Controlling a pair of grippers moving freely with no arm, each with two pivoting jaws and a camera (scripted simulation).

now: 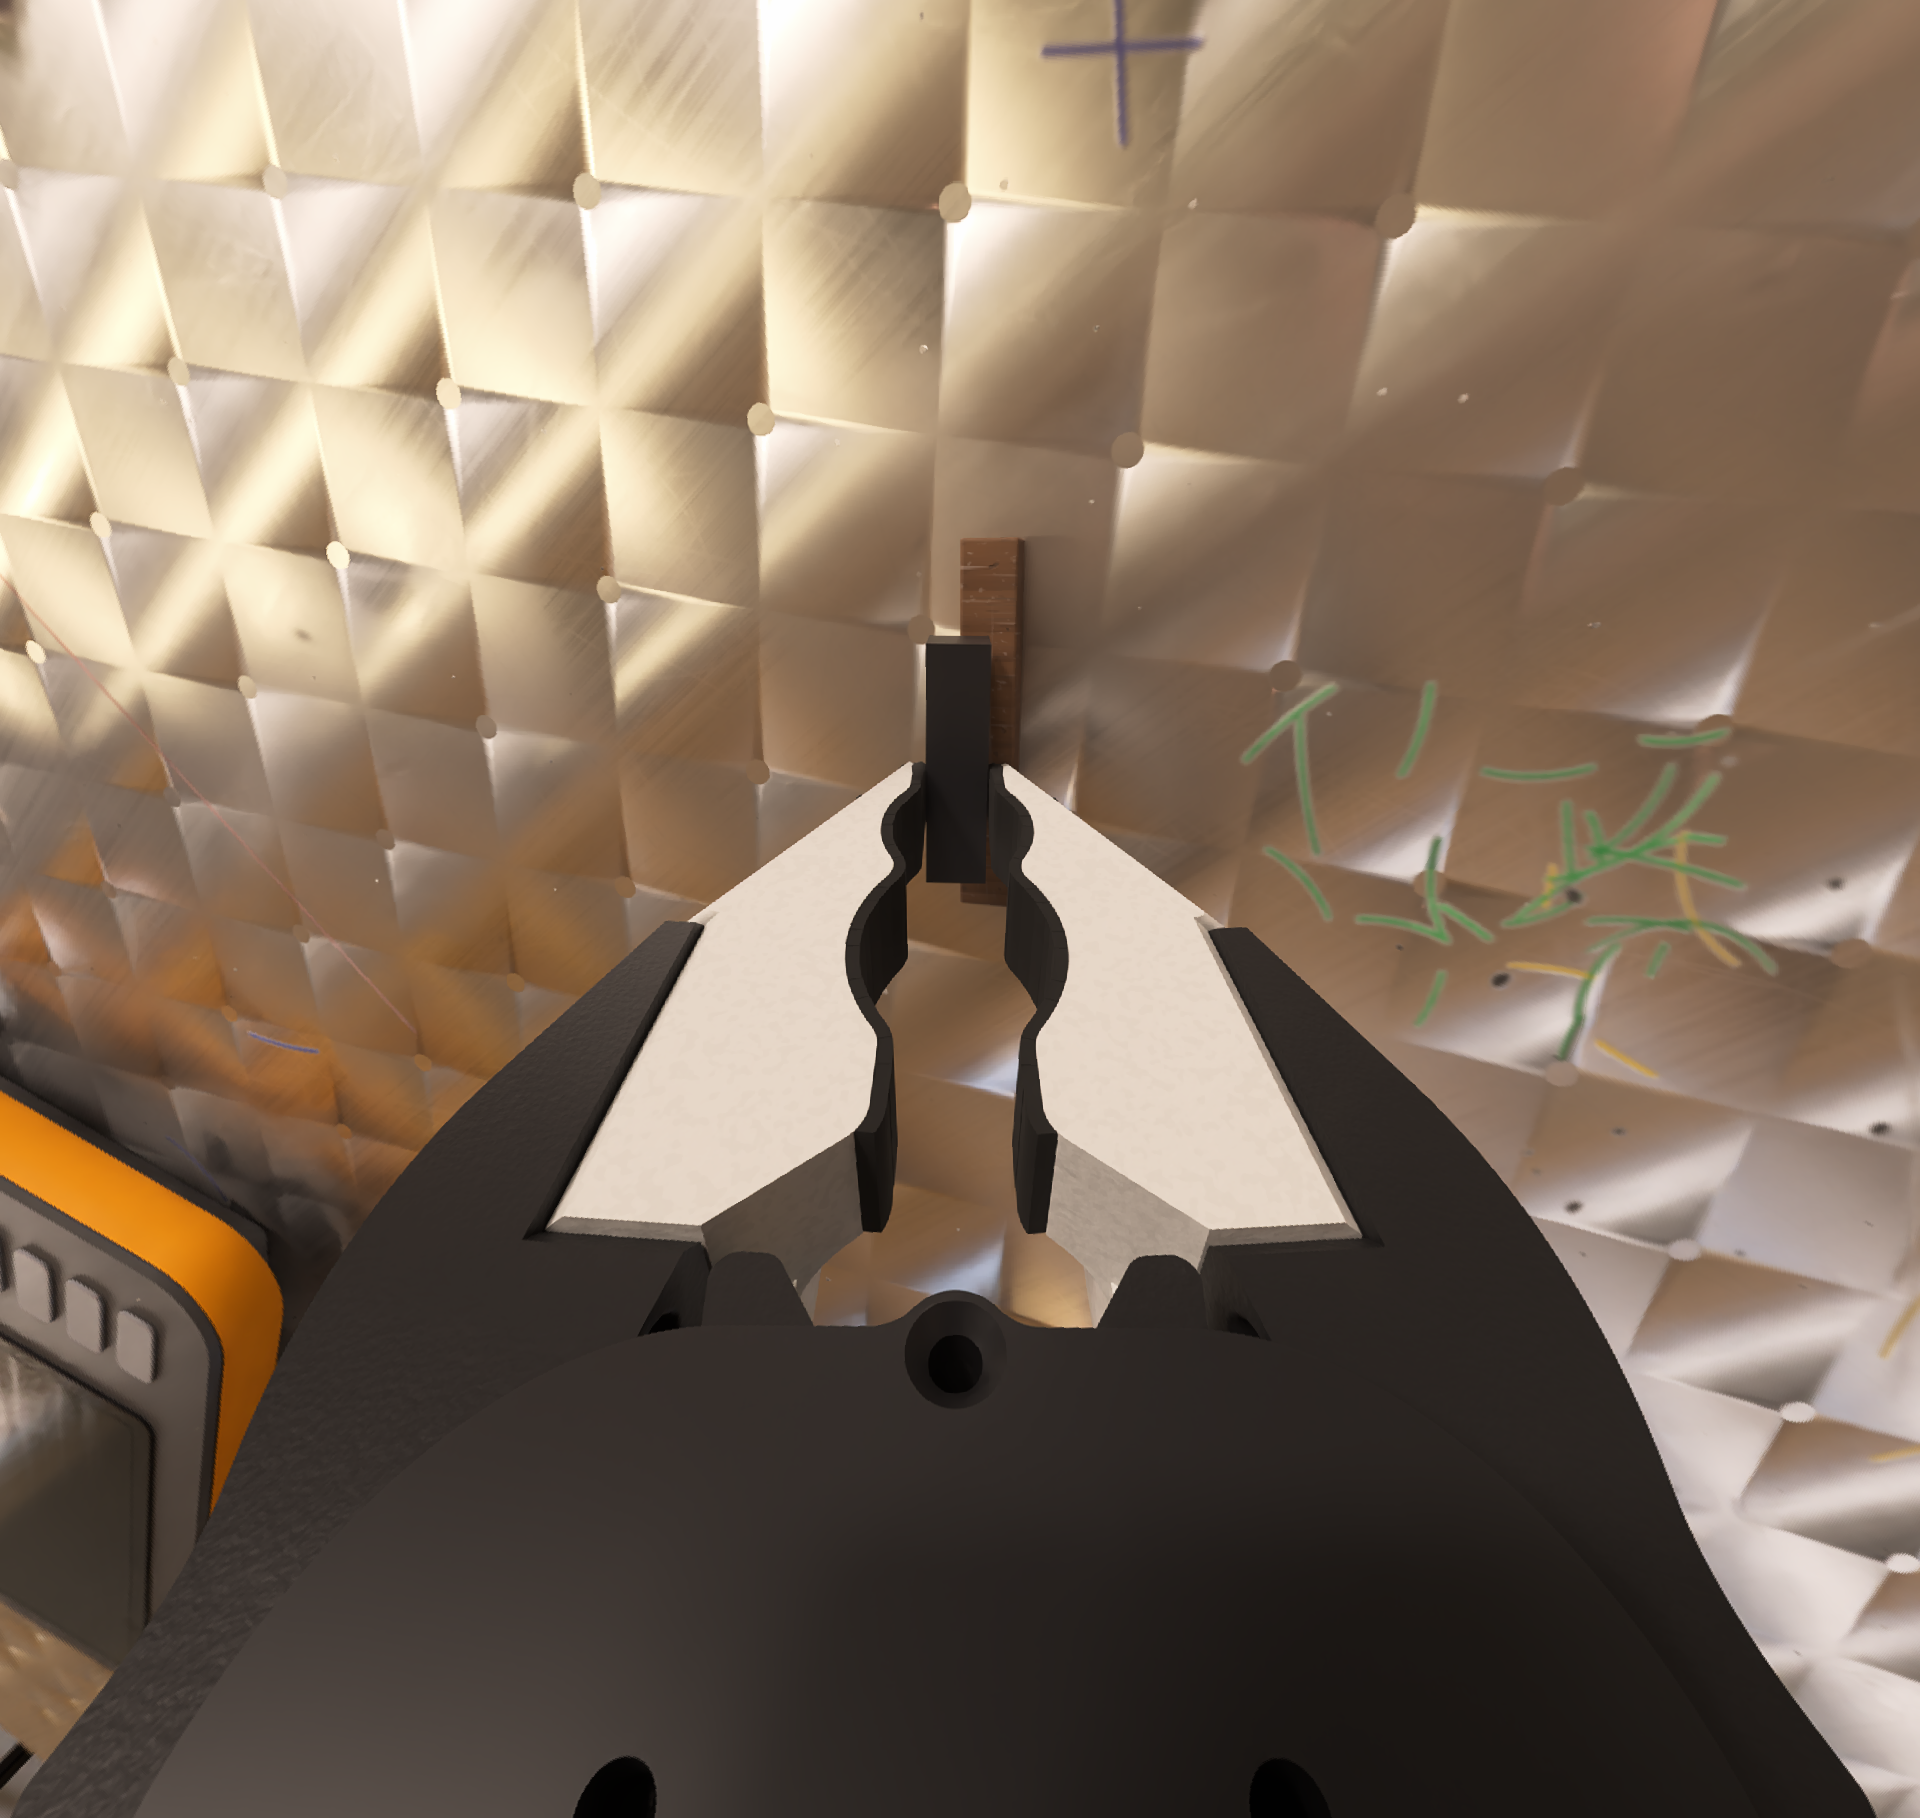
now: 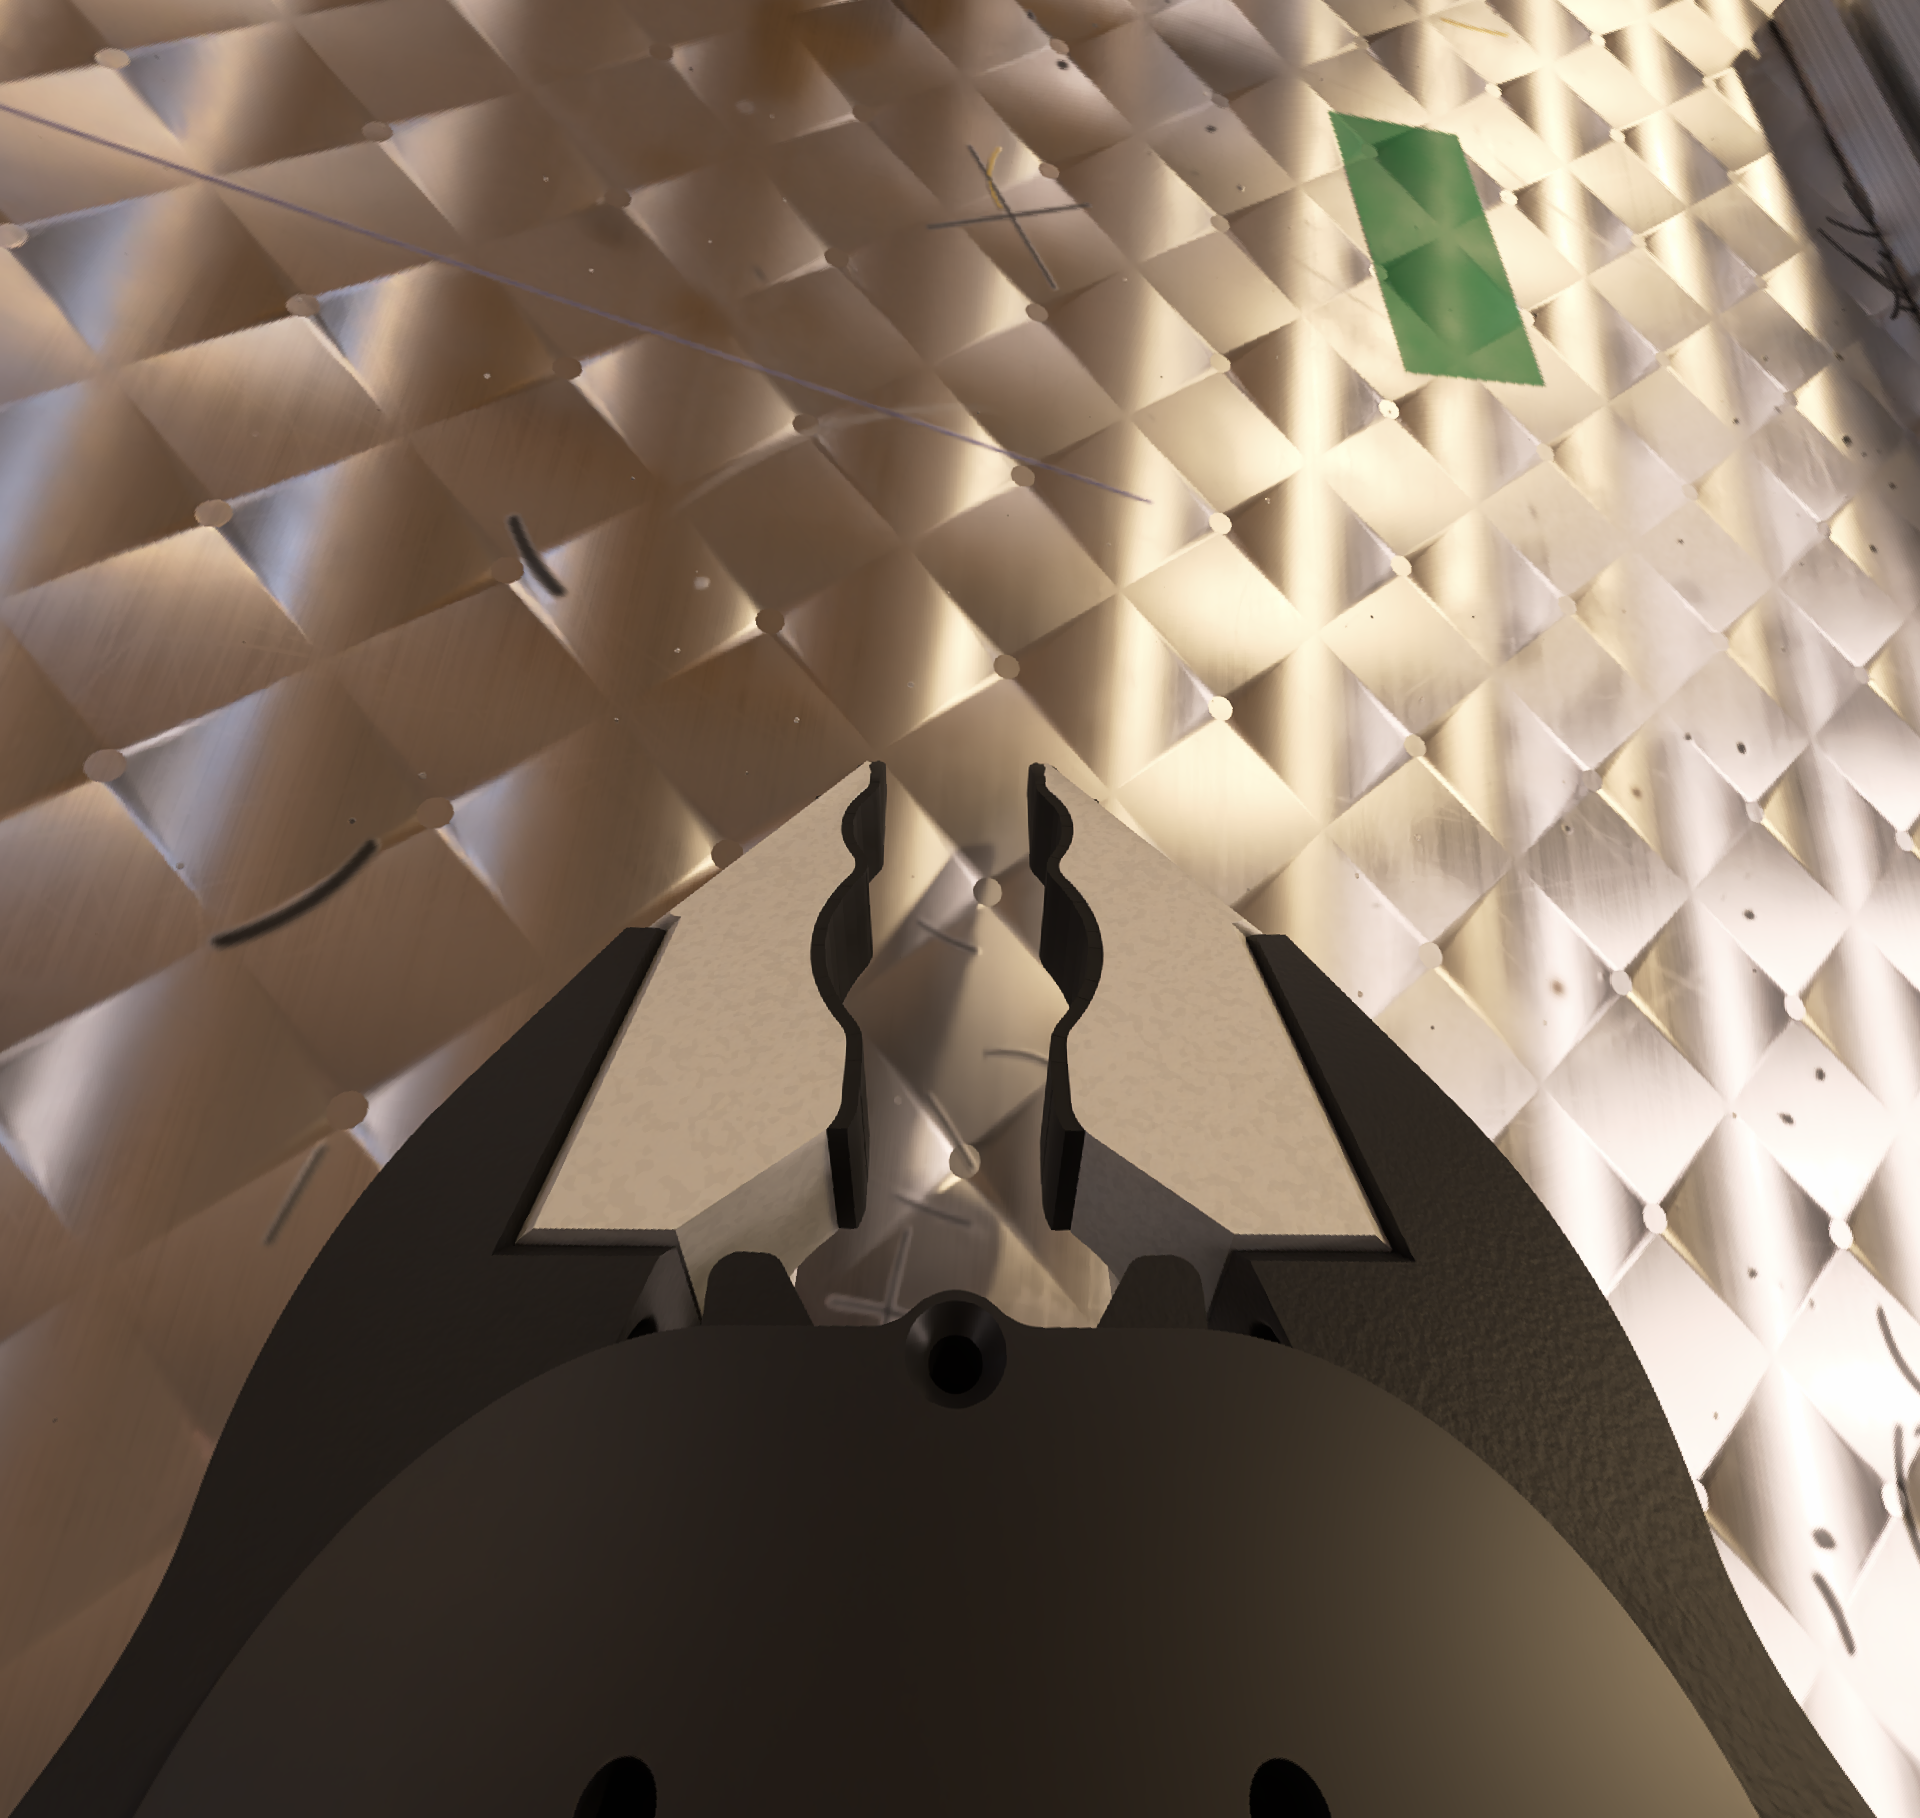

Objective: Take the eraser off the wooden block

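In the left wrist view a narrow black eraser [image 1: 956, 719] stands between the tips of my left gripper [image 1: 956, 781], which is shut on its lower part. Right behind it a thin brown wooden block [image 1: 1000, 605] lies on the shiny metal table; its top end and right edge show past the eraser. Whether the eraser still touches the block I cannot tell. In the right wrist view my right gripper [image 2: 956, 781] is open and empty above the bare metal surface. Neither eraser nor block shows in that view.
An orange and grey device [image 1: 114, 1332] with buttons sits at the lower left of the left wrist view. Green scribbles [image 1: 1507, 864] and a blue cross [image 1: 1122, 43] mark the table. A green patch [image 2: 1434, 256] and a grey object [image 2: 1860, 106] at the far right edge show in the right wrist view.
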